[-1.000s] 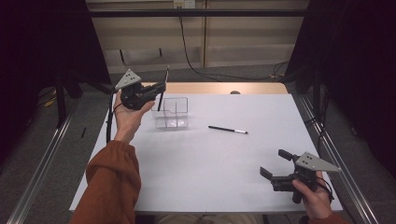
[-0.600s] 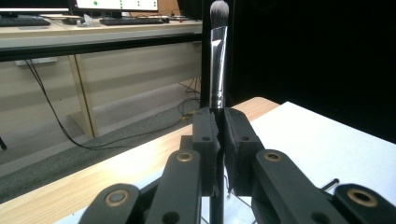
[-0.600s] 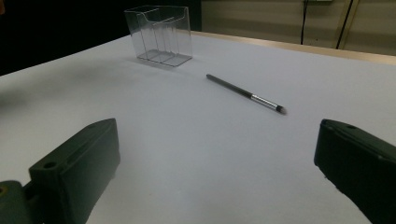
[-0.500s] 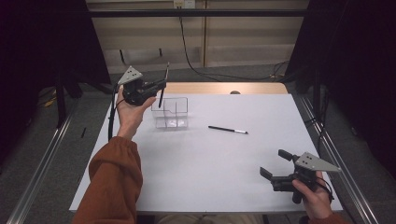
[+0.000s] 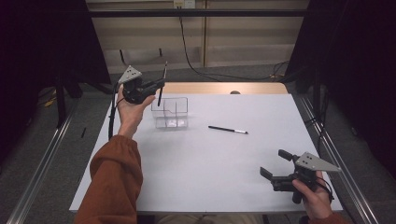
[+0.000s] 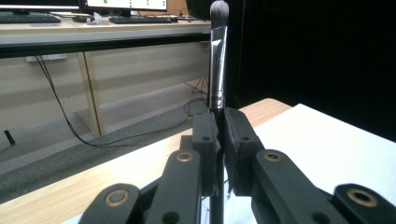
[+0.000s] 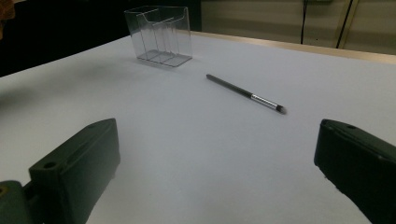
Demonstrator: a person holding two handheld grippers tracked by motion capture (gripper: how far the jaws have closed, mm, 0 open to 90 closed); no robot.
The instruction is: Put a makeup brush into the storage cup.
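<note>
The left gripper [image 5: 156, 87] hangs just above the left rear corner of the clear compartmented organizer [image 5: 170, 112], its fingers [image 6: 205, 140] clamped on the handle of a makeup brush [image 6: 217, 56] held upright, bristles up, probably so the handle end can drop into a compartment. The right gripper [image 5: 275, 164] rests well in front and to the right of the organizer with fingers spread and empty, facing a second brush [image 5: 228, 129] lying flat on the table [image 5: 210, 168] just right of the organizer.

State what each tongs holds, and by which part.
The left tongs are shut on a thin black-handled makeup brush, gripped low on its handle, bristles up. The right tongs stand open above the white table, holding nothing.
</note>
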